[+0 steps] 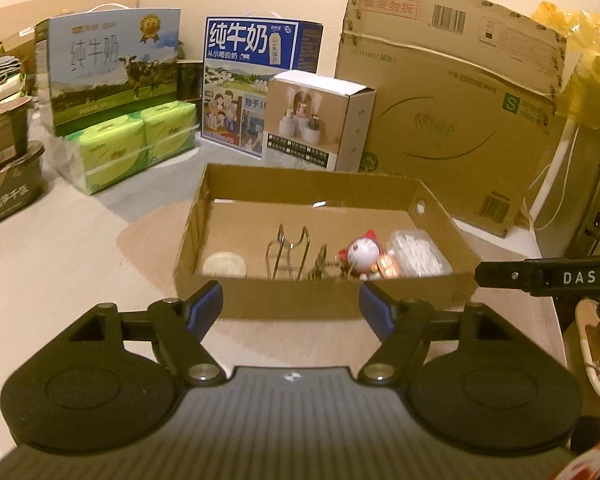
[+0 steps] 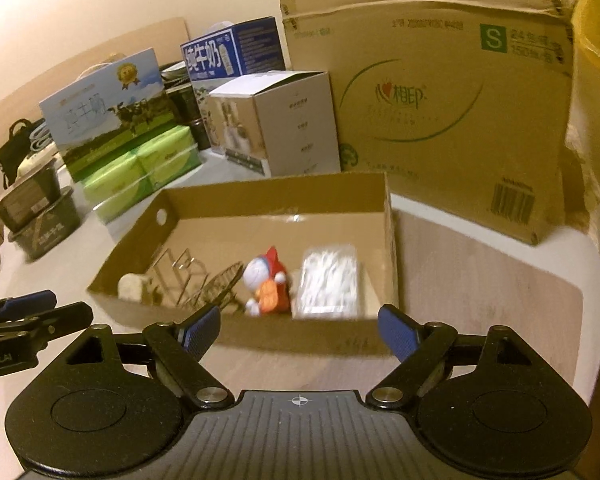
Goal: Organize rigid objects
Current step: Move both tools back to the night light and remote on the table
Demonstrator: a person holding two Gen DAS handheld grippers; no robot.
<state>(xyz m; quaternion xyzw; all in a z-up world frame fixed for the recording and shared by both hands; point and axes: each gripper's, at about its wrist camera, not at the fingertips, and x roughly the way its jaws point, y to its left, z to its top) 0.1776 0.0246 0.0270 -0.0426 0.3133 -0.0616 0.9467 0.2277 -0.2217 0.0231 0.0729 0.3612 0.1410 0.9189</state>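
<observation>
A: So, running left to right, what lay in the cardboard tray (image 2: 260, 196)?

B: A pale round lump (image 2: 131, 287) at the far left, which I couldn't identify through the blur. Then a gold wire rack (image 2: 188, 276), a small cat figurine (image 2: 266, 286) in red and orange, and a clear box of cotton swabs (image 2: 332, 284) at the right end. All sat along the near wall, on the tray floor.

A: And the tools?

B: The left hand-held gripper (image 1: 290, 300) hovered just short of the near wall, jaws spread wide with nothing between them. The right hand-held gripper (image 2: 300, 328) was the same: wide open, empty, the near wall showing between its blue pads (image 2: 396, 334).

A: What might have gone wrong from there?

B: The two tools were close; the left one's arm showed at the edge of the right view, so a careless swing could have knocked them together. A low sweep could also have caught the tray's near wall and shoved it across the worktop (image 2: 480, 276), tipping the figurine.
</observation>
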